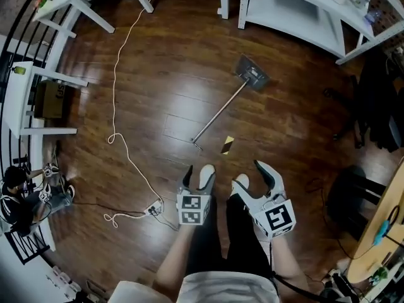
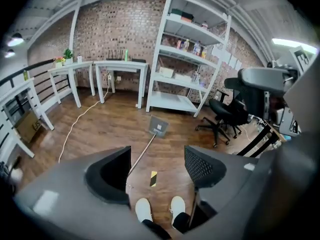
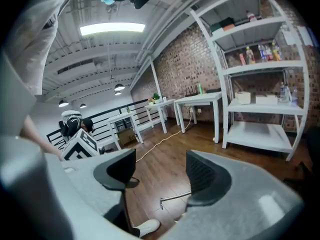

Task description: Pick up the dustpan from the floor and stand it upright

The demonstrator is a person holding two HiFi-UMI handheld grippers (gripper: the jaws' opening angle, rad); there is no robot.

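The dustpan (image 1: 252, 74) lies flat on the wooden floor, its grey pan far from me and its long metal handle (image 1: 218, 113) running back toward my feet. In the left gripper view the pan (image 2: 159, 126) shows ahead, beyond the jaws. The right gripper view catches only the handle's end (image 3: 175, 197). My left gripper (image 1: 197, 177) hangs open above my shoes, nothing between its jaws. The right gripper (image 1: 255, 178) is open too and holds nothing. Both are short of the handle's near end.
A yellow-black tape mark (image 1: 227, 144) lies beside the handle's end. A white cable (image 1: 117, 74) snakes down the left to a power strip (image 1: 153, 209). White shelving (image 1: 297, 11) and tables line the far side. An office chair (image 2: 225, 114) stands right; a person (image 1: 19, 194) sits far left.
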